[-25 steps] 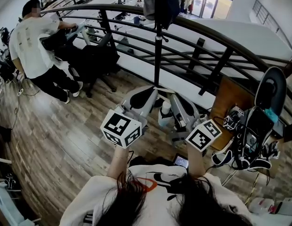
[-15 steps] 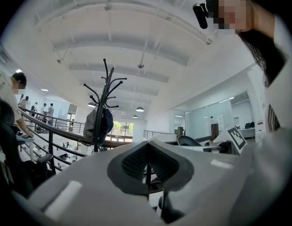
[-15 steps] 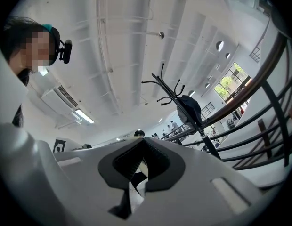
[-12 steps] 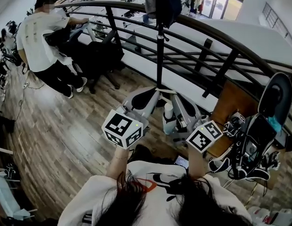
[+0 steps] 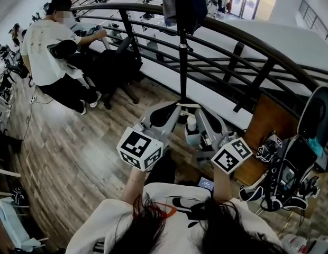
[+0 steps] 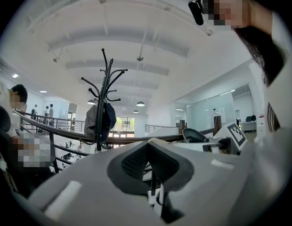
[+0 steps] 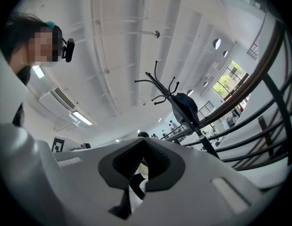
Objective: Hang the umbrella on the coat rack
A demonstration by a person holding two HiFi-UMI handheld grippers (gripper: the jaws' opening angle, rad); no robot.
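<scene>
Both tools are up and aimed at the coat rack (image 5: 181, 46), and over the last second the whole picture has slid. The pole has drifted a touch to the right in the head view, the bystander (image 5: 45, 52) in the white shirt has moved right with it, and the railing (image 5: 248, 41) has come along too. That reads to me as the wearer shuffling or turning the head, not working the tools. The left gripper (image 5: 169, 111) and the right gripper (image 5: 202, 119) sit side by side, close together, in the same pose as a second ago, only slightly lower in frame. Look along each one: the left's jaws are pressed together at the tips with nothing caught between them, and the right's are the same, closed on air. Now, the umbrella: I can't pick it out for certain anywhere. A dark bundle (image 5: 184, 1) hangs from the top hooks, and a pale bottle-shaped thing (image 5: 191, 131) stands low between the two grippers near the foot of the pole. Whether either is the umbrella, I cannot tell. What it means: with both claws empty, this small shift has not advanced the hanging. My read is that either the job is already done up on those hooks or the pick-up has yet to start, and any grab would need one claw to open first.
</scene>
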